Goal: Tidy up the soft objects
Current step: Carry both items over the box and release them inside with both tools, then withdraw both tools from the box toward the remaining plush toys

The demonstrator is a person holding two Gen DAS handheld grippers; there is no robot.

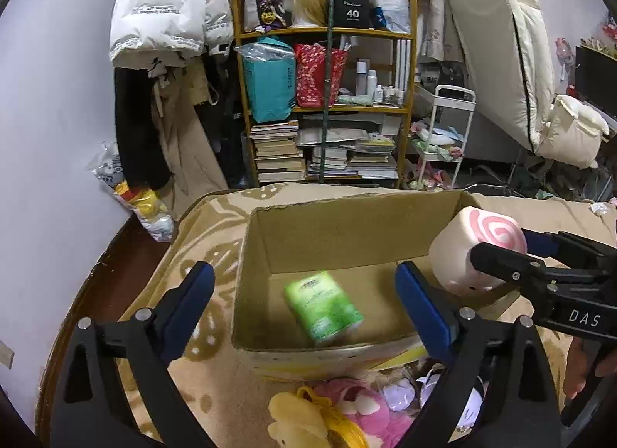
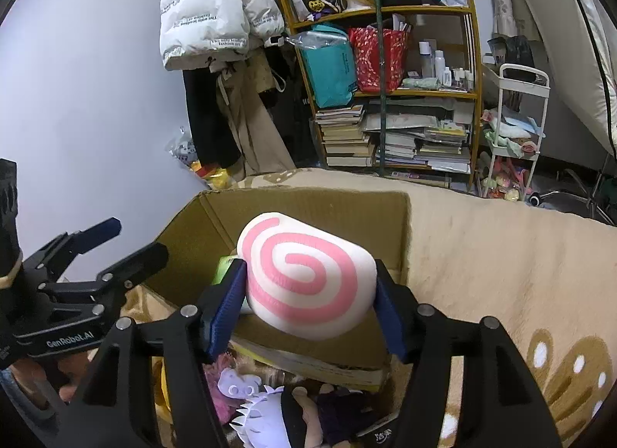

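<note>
Left wrist view: the left gripper (image 1: 304,293) hangs released, fingers spread wide, over an open brown cardboard box (image 1: 254,262) on a beige patterned blanket (image 1: 216,224); one green soft tissue pack (image 1: 323,307) already lies inside, while a heap of pink and yellow plush toys (image 1: 347,413) waits in front of the box.

Right wrist view: the right gripper (image 2: 310,293) clenches a white cushion with a pink spiral (image 2: 304,274) above the box's near edge, not yet dropped. By these signs, sorting looks barely begun.
</note>
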